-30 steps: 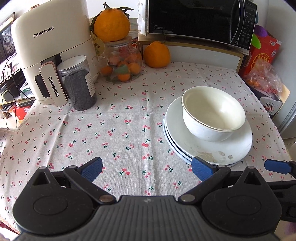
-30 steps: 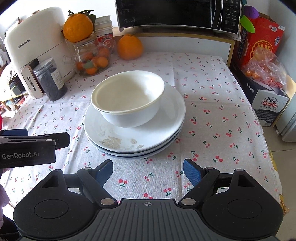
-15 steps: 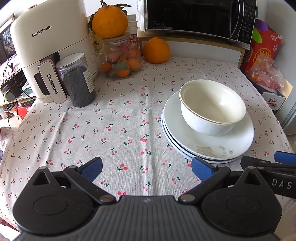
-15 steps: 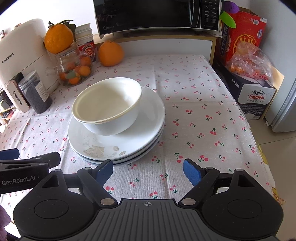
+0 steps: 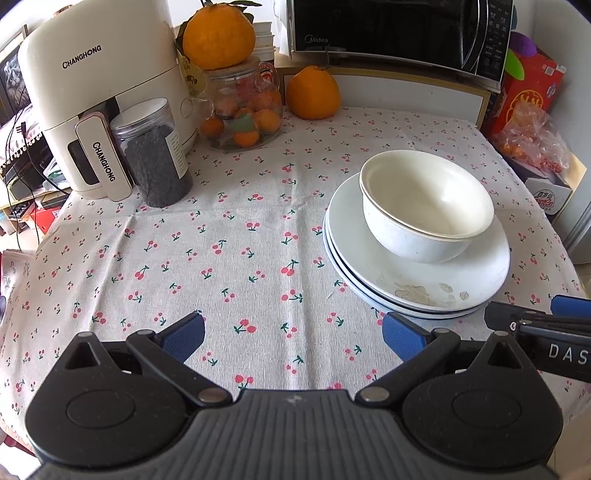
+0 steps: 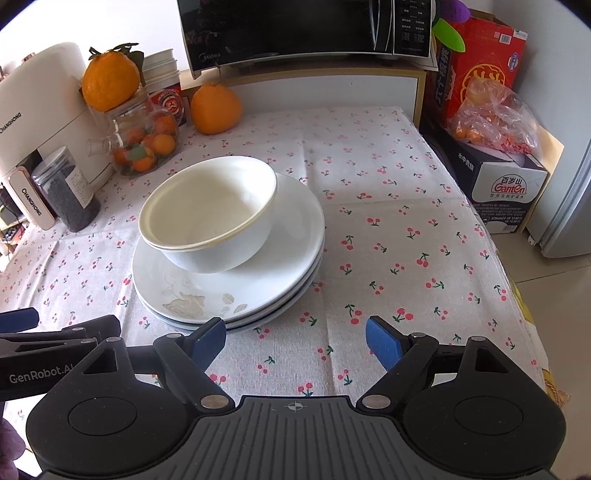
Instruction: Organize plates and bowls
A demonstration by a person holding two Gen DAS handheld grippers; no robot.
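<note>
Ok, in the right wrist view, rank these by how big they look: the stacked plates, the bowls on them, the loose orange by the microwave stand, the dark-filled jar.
1. Stacked plates
2. Bowls
3 and 4. Dark-filled jar and loose orange: they look alike, and the orange sits farther back, so no ranking.

Legible markings on appliances, packaging and tools

"CHANGHONG" on the cream plastic air fryer (image 5: 99,85) body and handle; "Midea" on the black microwave (image 5: 399,33); "GenRobot.AI" on the black left gripper (image 6: 40,373); "Gamen" on the dark cardboard carton (image 6: 506,192).
</note>
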